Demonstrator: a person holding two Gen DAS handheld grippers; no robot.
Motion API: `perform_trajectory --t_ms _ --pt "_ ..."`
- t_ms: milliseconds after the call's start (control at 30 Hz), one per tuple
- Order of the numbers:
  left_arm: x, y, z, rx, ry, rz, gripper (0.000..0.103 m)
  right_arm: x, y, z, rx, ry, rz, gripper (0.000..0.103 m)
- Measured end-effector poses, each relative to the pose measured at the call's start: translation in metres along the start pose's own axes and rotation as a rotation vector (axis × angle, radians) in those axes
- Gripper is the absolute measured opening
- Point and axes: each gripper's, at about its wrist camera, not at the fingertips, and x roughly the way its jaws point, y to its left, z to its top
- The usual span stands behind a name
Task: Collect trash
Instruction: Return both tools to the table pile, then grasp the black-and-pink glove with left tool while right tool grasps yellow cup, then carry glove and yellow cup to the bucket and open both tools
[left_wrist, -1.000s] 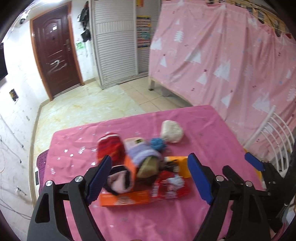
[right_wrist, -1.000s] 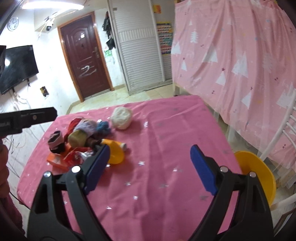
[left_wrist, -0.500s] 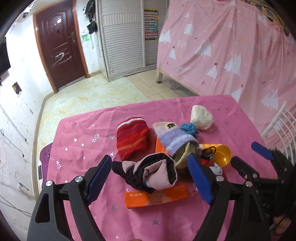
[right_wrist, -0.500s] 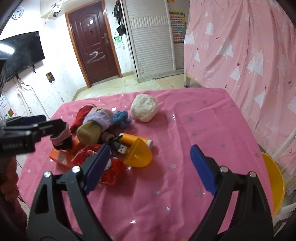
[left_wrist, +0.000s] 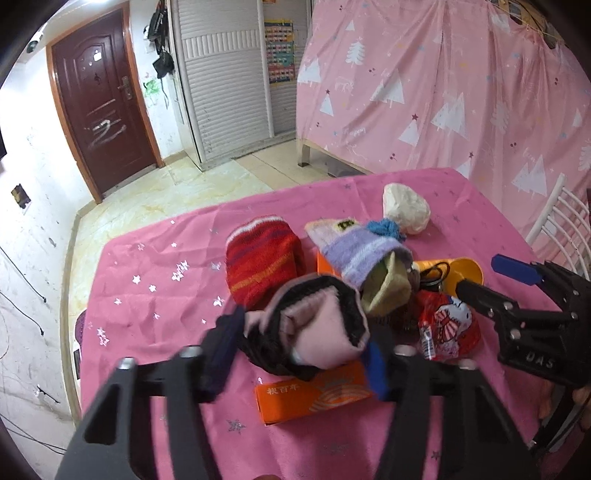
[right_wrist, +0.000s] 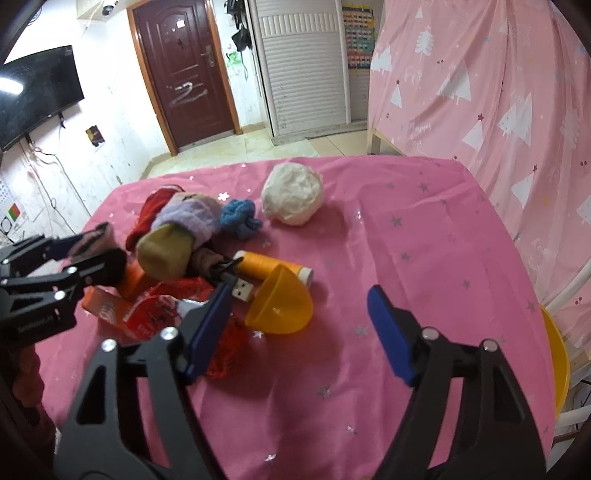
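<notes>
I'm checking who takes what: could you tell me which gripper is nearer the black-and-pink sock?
Left. The left gripper, jaws just closing, has the black-and-pink sock between its fingers; the right gripper sits farther off, over the yellow half-shell.

I count four soft knitted socks — one red striped (left_wrist: 264, 264), one lilac with olive lining (left_wrist: 364, 254), one black-and-pink (left_wrist: 317, 328), one small blue bundle (right_wrist: 238, 218); one crumpled white paper ball (right_wrist: 293, 194); one flat orange cardboard box (left_wrist: 314, 395); one red printed plastic wrapper (left_wrist: 448, 326); one yellow plastic half-shell (right_wrist: 282, 306) — and one USB plug (right_wrist: 242, 290).
</notes>
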Motion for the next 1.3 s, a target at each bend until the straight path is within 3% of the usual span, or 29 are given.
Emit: perform_trajectory --t_ms 233,467,933,1300 --pt "-0.004 0.008 -0.002 -0.027 -0.029 -0.017 0.032 0.009 -0.001 -0.001 0.009 0.032 -0.003 0.05" --pt "-0.01 0.022 -0.004 -0.077 -0.038 -0.042 0.032 0.015 -0.004 -0.003 0.018 0.058 -0.018 0.009" --pt "-0.041 0.016 0.002 -0.075 -0.101 -0.04 0.031 -0.011 -0.011 -0.001 0.037 -0.02 -0.029 0.008" --pt "-0.065 -0.037 0.022 0.006 -0.152 -0.062 0.031 -0.043 -0.047 -0.004 0.097 -0.095 -0.041 0.008"
